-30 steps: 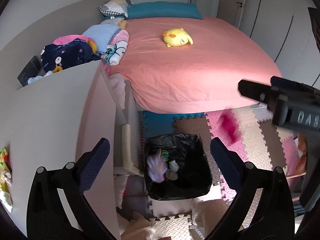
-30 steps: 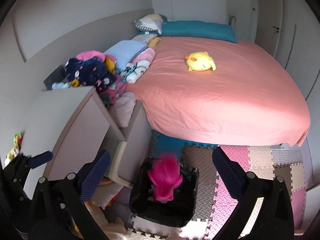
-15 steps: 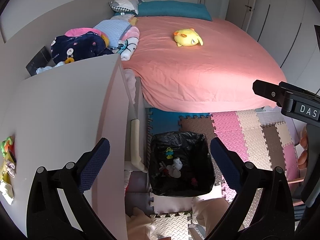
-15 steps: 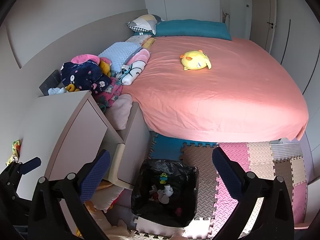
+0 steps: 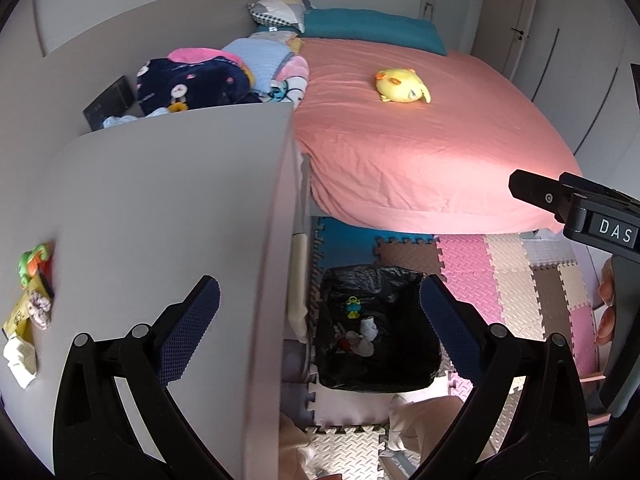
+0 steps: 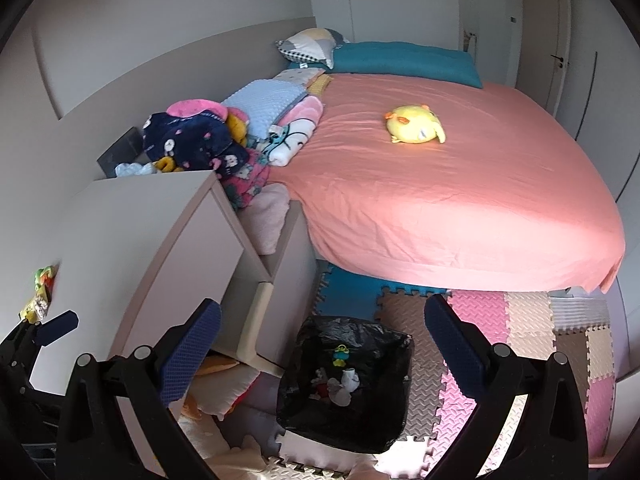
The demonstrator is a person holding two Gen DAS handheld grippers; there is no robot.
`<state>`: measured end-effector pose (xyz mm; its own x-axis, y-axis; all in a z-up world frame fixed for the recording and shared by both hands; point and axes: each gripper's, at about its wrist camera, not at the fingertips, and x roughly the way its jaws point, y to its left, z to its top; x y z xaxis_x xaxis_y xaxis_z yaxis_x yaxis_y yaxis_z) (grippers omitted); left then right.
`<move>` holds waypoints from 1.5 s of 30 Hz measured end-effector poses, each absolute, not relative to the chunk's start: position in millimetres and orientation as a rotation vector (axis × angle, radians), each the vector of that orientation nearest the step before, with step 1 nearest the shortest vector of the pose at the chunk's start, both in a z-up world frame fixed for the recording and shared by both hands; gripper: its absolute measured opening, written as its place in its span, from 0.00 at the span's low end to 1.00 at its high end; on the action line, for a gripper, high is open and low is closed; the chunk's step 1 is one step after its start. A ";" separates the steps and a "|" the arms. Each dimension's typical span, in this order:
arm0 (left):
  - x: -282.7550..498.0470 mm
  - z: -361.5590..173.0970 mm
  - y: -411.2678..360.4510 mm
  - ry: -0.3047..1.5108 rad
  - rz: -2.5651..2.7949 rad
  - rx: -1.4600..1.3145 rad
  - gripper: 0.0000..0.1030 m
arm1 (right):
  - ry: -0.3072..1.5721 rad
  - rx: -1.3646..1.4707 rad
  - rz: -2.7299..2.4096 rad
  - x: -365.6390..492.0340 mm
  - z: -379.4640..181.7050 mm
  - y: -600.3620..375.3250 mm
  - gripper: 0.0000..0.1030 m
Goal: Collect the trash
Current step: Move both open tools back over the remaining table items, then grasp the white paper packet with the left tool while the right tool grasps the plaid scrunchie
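While both the left gripper (image 5: 320, 312) and right gripper (image 6: 322, 326) are held wide open and empty, remaining trash (image 5: 32, 300) is noted at far left; the bin (image 5: 376, 328), lower centre, is approached afterwards.

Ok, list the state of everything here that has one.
Left gripper: fingers open, empty.
Right gripper: fingers open, empty.
Bin: upright, black liner, some trash inside.
Desk scraps: lying at the left edge, not yet collected.
Plush: lying on the bed.
Drawer: pulled out.
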<state>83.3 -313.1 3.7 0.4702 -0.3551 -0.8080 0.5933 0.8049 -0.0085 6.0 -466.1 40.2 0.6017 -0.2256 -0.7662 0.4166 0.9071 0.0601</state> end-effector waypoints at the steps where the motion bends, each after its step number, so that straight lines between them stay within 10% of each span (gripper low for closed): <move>1: 84.1 4.1 -308.2 0.909 -0.583 0.289 0.94 | 0.847 0.241 -0.370 7.8 40.1 -461.6 0.98; 45: 104.5 2.4 -57.4 0.906 -0.152 0.082 0.94 | 0.904 0.097 0.011 102.3 12.3 -241.1 0.98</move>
